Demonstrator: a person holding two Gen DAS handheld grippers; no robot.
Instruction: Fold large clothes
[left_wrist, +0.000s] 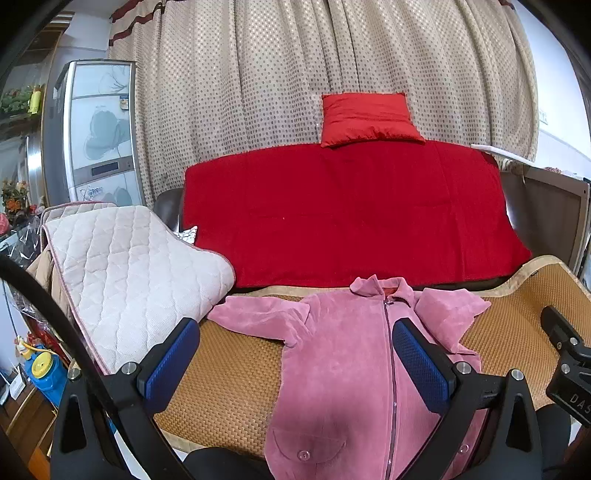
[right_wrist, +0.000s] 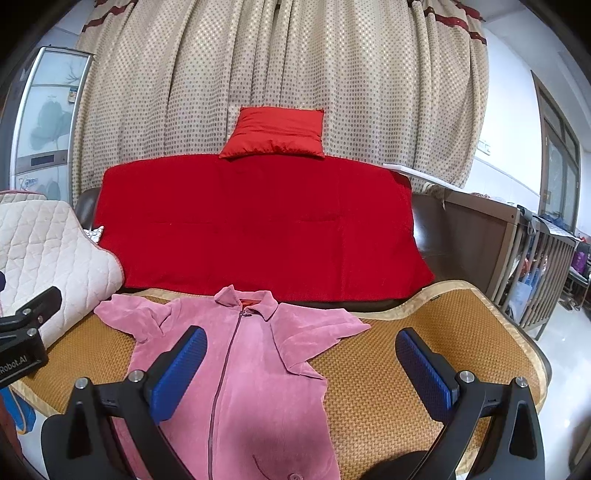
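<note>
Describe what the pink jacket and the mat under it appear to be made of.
Pink jacket: soft, matte velour or fleece, judging by its short fuzzy nap and soft folds. Mat: seemingly woven rattan or bamboo, golden-brown, with a visible herringbone weave and a beige fabric border.

A sofa draped in red, with a woven mat on its seat and a dotted curtain behind.

A red throw covers the sofa back, and a red cushion sits on its top edge against the beige curtain. The tan mat lies across the near seat. At the left a quilted white pad leans over the mat's edge, and far left stands a grey fridge. At the right is a brown wooden crib, with a window beyond it.
</note>
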